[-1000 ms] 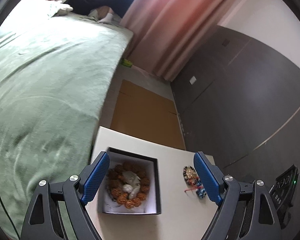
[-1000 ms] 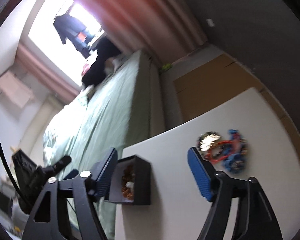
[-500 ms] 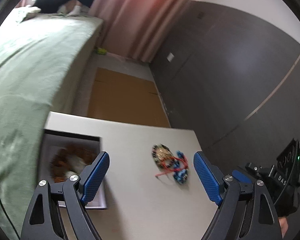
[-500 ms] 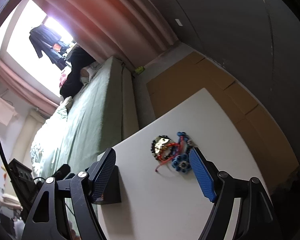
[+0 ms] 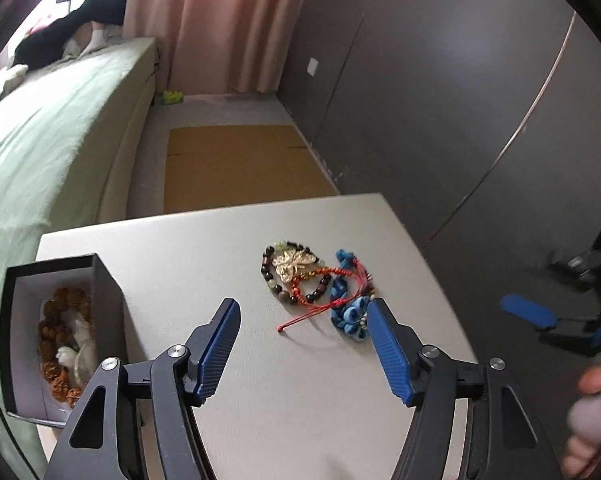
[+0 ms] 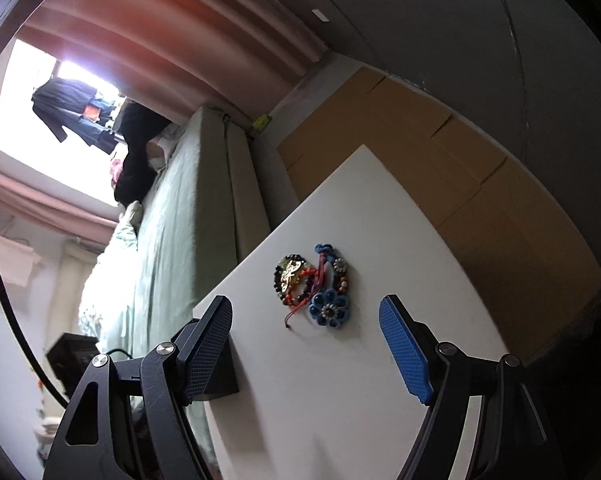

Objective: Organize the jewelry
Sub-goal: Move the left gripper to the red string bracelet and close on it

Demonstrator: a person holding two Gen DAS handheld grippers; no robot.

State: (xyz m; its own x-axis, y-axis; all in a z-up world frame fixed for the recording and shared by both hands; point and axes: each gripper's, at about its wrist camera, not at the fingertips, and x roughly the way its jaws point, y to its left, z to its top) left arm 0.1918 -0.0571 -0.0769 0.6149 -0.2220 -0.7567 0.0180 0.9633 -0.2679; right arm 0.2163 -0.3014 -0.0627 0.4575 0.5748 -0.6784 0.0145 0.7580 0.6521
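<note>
A tangle of jewelry (image 5: 312, 280) lies mid-table: a dark bead bracelet with a gold butterfly charm (image 5: 290, 266), a red cord bracelet (image 5: 320, 284) and a blue knotted flower bracelet (image 5: 350, 312). My left gripper (image 5: 302, 306) hovers just in front of it. Its jaws are closing and the pads press on nothing; only the red cord's loose end lies between them. My right gripper (image 6: 304, 308) stands open before the same pile (image 6: 312, 288), gripping nothing. A black box (image 5: 60, 336) at the left holds a brown bead bracelet and a white pendant.
The white table (image 5: 300, 400) ends close behind the pile, with cardboard (image 5: 240, 164) on the floor beyond. A green bed (image 5: 40, 152) runs along the left and a dark wall (image 5: 460, 100) on the right. A hand (image 5: 588, 400) holds the right gripper at the table's right edge.
The left view swung from over the black box to the jewelry pile, and its jaws narrowed. The right gripper came closer to the pile, which now sits between its fingers in the picture.
</note>
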